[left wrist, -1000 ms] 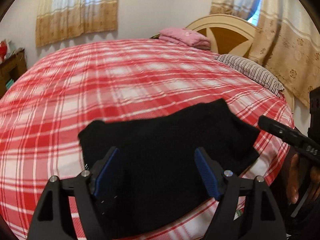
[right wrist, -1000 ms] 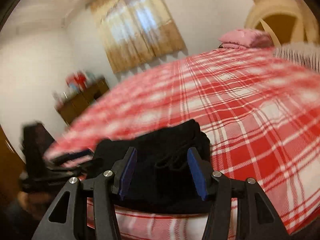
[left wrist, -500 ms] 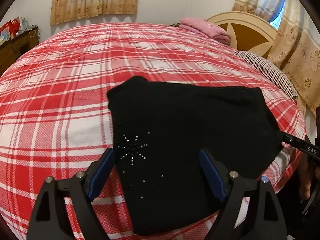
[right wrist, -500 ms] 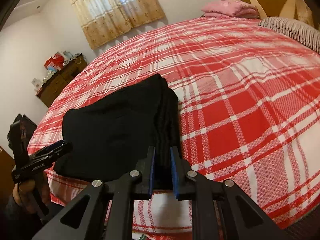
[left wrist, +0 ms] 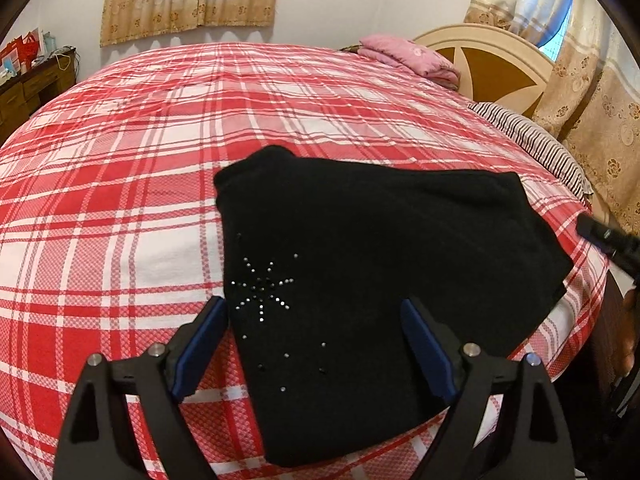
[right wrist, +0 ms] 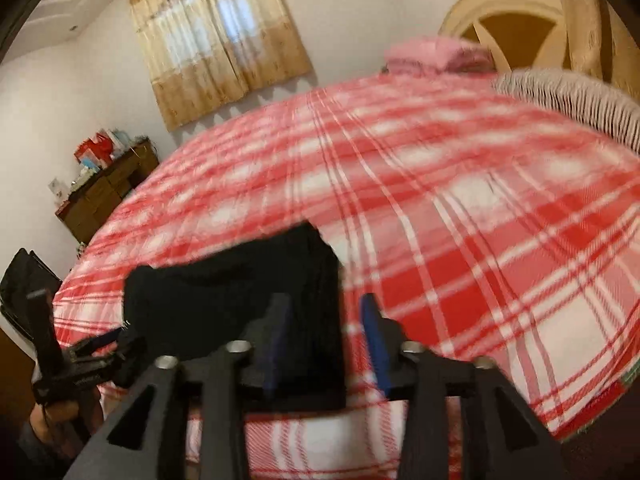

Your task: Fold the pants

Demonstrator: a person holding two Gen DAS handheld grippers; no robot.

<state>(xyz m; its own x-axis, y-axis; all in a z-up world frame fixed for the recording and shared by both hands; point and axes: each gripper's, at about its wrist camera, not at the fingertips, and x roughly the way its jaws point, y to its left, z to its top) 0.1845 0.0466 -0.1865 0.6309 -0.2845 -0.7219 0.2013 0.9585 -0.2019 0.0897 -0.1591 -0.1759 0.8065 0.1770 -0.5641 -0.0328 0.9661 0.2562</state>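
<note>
The black pants lie folded flat on the red plaid bed near its front edge, with a rhinestone star on top. My left gripper hovers open and wide just over their near part, touching nothing. In the blurred right wrist view, my right gripper stands at the right edge of the pants. Its jaws are opening, with the folded edge loose between the fingers. Each gripper shows in the other's view: the right gripper at the far right, the left gripper at the lower left.
A pink folded cloth and a striped pillow lie by the headboard at the far right. A wooden dresser stands against the left wall. Curtains hang behind and to the right.
The right gripper closed on the pants' folded edge half a second ago and has since let go and drawn back. The left gripper dropped over the pants, then stayed still.
</note>
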